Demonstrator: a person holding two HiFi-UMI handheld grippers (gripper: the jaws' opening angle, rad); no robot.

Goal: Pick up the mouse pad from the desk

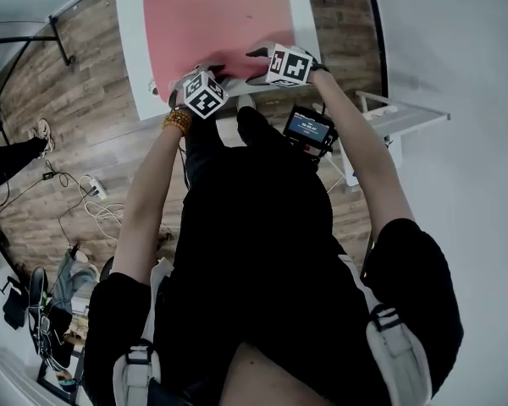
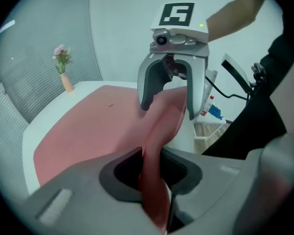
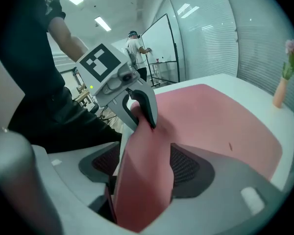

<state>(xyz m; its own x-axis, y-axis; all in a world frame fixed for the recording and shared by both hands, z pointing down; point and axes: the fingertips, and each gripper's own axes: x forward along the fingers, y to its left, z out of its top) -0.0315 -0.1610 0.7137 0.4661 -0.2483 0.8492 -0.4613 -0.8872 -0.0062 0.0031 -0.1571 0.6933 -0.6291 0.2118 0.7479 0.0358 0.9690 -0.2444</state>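
A large pink mouse pad (image 1: 216,19) covers most of the white desk (image 1: 129,32). Both grippers hold its near edge, close together. In the left gripper view my left gripper (image 2: 154,180) is shut on a raised fold of the pad (image 2: 88,131), and the right gripper (image 2: 169,89) pinches the same edge just ahead. In the right gripper view my right gripper (image 3: 139,180) is shut on the pink pad (image 3: 220,121), with the left gripper (image 3: 137,104) clamped on it just beyond. From the head view the left gripper (image 1: 210,73) and right gripper (image 1: 256,66) sit at the desk's near edge.
A small vase with a flower (image 2: 63,72) stands at the desk's far corner, off the pad. A white shelf unit (image 1: 389,121) stands to the right on the wood floor. Cables (image 1: 89,193) lie on the floor at left. A person (image 3: 134,45) stands by a whiteboard far behind.
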